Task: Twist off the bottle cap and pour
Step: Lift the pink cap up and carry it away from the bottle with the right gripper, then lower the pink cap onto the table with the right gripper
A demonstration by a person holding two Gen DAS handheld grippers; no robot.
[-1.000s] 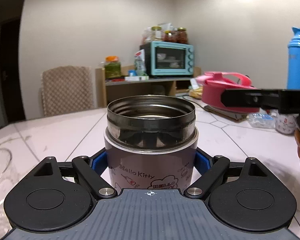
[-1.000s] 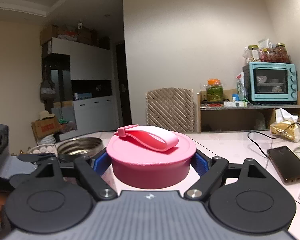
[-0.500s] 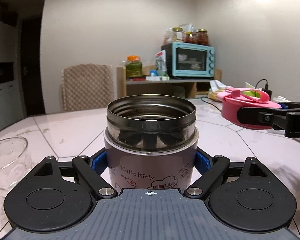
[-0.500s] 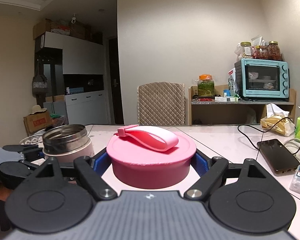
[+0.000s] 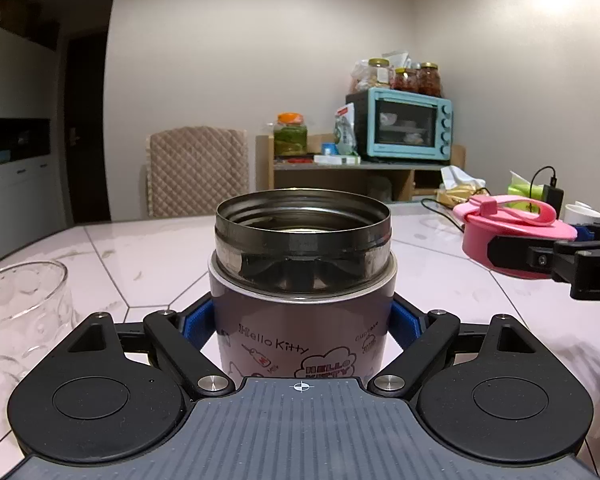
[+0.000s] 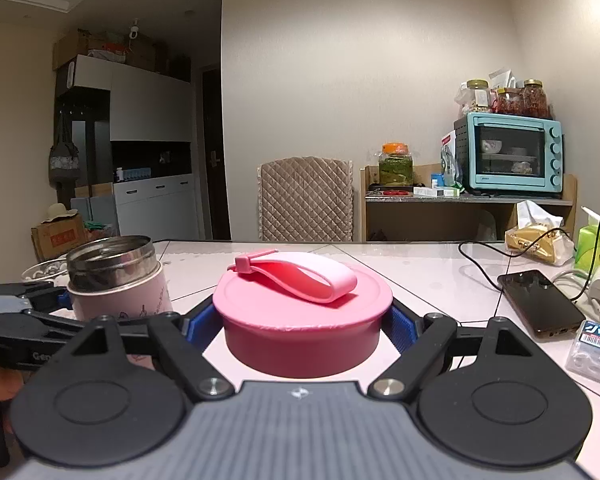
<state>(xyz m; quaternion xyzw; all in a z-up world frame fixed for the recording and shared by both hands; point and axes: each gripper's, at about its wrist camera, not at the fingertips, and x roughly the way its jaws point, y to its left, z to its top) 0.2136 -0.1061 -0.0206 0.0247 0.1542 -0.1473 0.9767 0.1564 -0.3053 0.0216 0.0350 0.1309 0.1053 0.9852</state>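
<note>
My left gripper (image 5: 303, 320) is shut on a pink Hello Kitty jar (image 5: 302, 328) with an uncapped steel mouth (image 5: 303, 236); the jar stands upright. My right gripper (image 6: 303, 324) is shut on the jar's pink cap (image 6: 303, 312), which carries a pink loop strap (image 6: 296, 276). In the left wrist view the cap (image 5: 512, 232) hangs at the right, apart from the jar. In the right wrist view the jar (image 6: 116, 280) sits at the left, held in the left gripper. A clear glass (image 5: 20, 312) stands on the table left of the jar.
White tiled table (image 5: 440, 280). On its right side lie a phone (image 6: 540, 304), charging cables (image 6: 484, 264), a tissue pack (image 6: 540, 236), a green carton (image 6: 592, 244) and a clear plastic box (image 6: 596, 348). Behind stand a quilted chair (image 6: 306, 200) and a shelf with a teal oven (image 6: 512, 156).
The left wrist view has swung left: the glass shows more fully and the blue bottle has left the frame. The cap in my right gripper now sits further right of the jar.
</note>
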